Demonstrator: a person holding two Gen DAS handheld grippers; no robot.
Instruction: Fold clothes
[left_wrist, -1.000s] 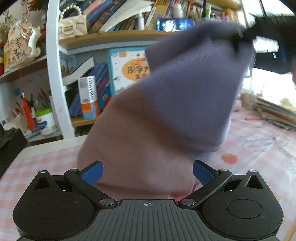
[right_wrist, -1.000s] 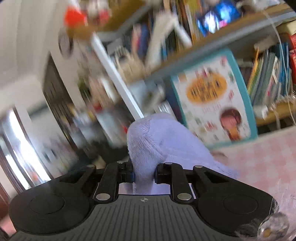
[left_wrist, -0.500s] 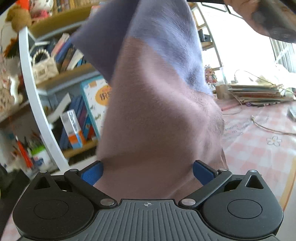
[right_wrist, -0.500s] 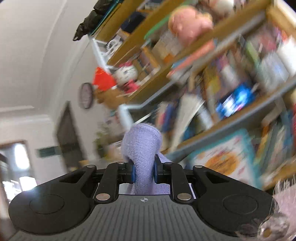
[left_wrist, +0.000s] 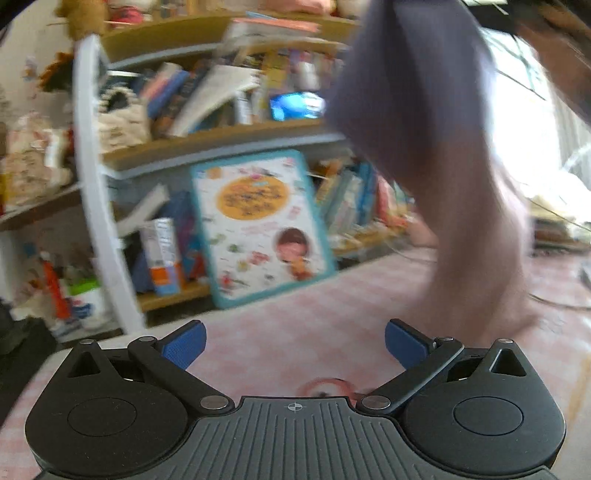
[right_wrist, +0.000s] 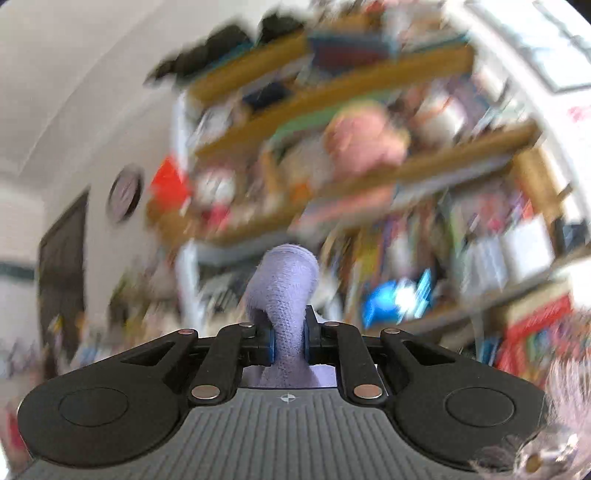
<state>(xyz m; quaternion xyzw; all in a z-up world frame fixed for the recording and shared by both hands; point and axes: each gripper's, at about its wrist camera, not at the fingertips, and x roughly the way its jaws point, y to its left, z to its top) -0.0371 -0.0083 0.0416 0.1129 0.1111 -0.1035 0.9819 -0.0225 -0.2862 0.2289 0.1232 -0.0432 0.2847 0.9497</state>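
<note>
A two-tone knit garment (left_wrist: 424, 110), lilac above and dusty pink below, hangs at the right of the left wrist view. Its lower end trails onto the pink checked tablecloth (left_wrist: 369, 288). A person's hand (left_wrist: 554, 48) is at its top, blurred. My left gripper (left_wrist: 293, 338) stands open over the cloth, with nothing between its blue pads (left_wrist: 184, 343); the garment is to its right, apart from it. In the right wrist view my right gripper (right_wrist: 290, 334), its jaws closing tighter, pinches a lilac fold of the garment (right_wrist: 284, 273), which bulges up past the fingertips.
A crowded bookshelf (left_wrist: 221, 136) runs behind the table, with a white curved post (left_wrist: 99, 206) and a teal-edged picture book (left_wrist: 258, 225) leaning at the table's back edge. A stack of papers (left_wrist: 554, 229) and a thin cable (left_wrist: 554, 304) lie at the right.
The garment rose and swung right, out from between the left gripper's jaws, baring the tablecloth. The right gripper tilted upward toward the higher shelves, still holding the lilac fold.
</note>
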